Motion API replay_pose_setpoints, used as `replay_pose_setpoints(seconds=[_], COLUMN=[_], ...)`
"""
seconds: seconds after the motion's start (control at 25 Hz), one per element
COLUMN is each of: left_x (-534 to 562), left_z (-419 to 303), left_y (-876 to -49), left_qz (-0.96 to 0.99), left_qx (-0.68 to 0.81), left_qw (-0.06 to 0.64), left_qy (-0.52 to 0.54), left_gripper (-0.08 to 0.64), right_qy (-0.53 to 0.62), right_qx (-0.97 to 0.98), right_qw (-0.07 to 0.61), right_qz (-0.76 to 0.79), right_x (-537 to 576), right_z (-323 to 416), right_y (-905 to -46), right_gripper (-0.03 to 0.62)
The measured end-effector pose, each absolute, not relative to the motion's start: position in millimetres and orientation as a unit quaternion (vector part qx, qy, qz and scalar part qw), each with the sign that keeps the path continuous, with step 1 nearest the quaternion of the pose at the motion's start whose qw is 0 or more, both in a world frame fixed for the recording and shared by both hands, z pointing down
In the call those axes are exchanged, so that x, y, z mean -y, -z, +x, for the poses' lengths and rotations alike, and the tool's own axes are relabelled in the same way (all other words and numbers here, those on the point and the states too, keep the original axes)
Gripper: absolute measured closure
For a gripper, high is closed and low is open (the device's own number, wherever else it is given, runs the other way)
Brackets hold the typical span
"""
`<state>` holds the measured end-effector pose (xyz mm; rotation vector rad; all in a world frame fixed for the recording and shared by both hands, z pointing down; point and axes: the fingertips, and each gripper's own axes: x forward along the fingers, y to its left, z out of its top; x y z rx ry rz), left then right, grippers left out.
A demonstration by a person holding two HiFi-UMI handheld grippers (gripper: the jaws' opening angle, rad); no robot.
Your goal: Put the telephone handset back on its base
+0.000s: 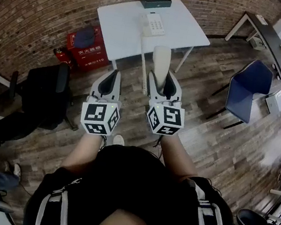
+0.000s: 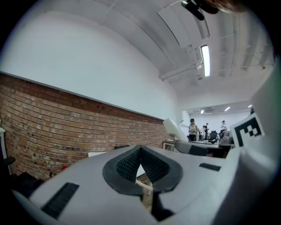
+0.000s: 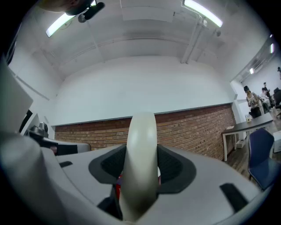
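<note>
So the handset (image 1: 161, 60) is dead centre in the head view, clamped in the right tongs (image 1: 163, 77) and sticking out past the tips. It's well apart from the phone base (image 1: 154, 24), top centre on the white bench (image 1: 189, 29). Its cord (image 1: 144, 67) trails up to the bench. The left tongs (image 1: 112, 75) alongside are closed together, empty.

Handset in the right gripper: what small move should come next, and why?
Probably ease the right gripper forward, toward the telephone base on the white table. Its jaws clamp the handset, which is clearly apart from the base, nearer the person.
</note>
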<state>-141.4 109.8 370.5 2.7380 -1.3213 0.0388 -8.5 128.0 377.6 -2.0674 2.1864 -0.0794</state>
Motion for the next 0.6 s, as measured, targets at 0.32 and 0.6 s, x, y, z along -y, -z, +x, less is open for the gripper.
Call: replay_pose_setpoints(seconds=[0.32, 0.6], left_x=[-102, -91], left_z=[-152, -156], left_y=[-372, -380], left_qz=[0.898, 0.901], left_qx=[0.435, 0.428], left_qw=[0.063, 0.07], left_qy=[-0.012, -0.018], left_gripper=[0.563, 0.563], right_qy=[0.031, 0.044], right_qx=[-0.728, -0.723], right_qw=[0.064, 0.09], right_qz=[-0.681, -0.683], right_x=[-123, -112], right_z=[-21, -23], right_y=[-379, -380], right_gripper=[0.39, 0.39])
